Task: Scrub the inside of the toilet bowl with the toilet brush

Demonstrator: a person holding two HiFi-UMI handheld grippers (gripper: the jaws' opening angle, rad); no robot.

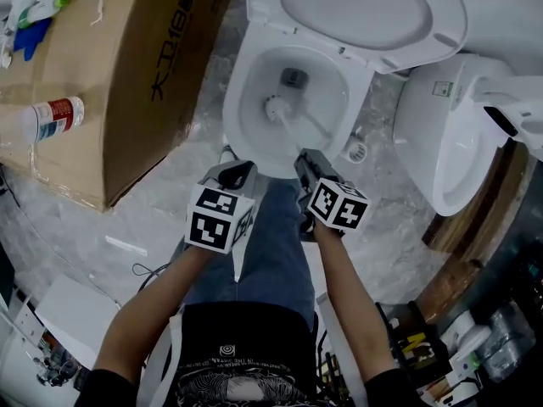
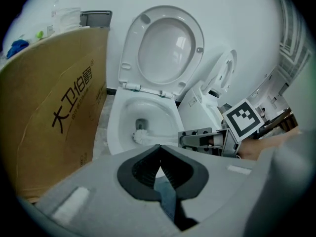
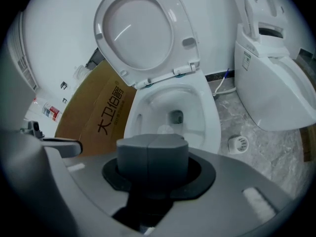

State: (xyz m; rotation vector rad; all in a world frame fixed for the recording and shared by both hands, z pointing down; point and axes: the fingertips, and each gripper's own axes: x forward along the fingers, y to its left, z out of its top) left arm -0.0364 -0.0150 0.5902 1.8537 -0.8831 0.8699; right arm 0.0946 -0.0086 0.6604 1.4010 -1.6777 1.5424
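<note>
The white toilet bowl (image 1: 237,100) stands open, its seat and lid (image 1: 373,7) raised. The brush's white head (image 1: 273,107) rests inside the bowl near the drain hole (image 1: 293,78). Its thin handle (image 1: 310,126) runs back to my right gripper (image 1: 307,161), which is shut on it at the bowl's near rim. In the right gripper view the brush head (image 3: 165,129) peeks out just above the closed jaws. My left gripper (image 1: 237,175) hovers beside it at the front rim, shut and holding nothing. The left gripper view shows the brush head (image 2: 141,136) in the bowl and the right gripper (image 2: 197,139) holding the handle.
A large cardboard box (image 1: 127,75) stands close to the bowl's left, with a spray bottle (image 1: 51,117) on top. A second white toilet (image 1: 458,134) sits to the right, with a floor drain (image 1: 356,152) between them. The person's jeans-clad leg (image 1: 271,253) is below the grippers.
</note>
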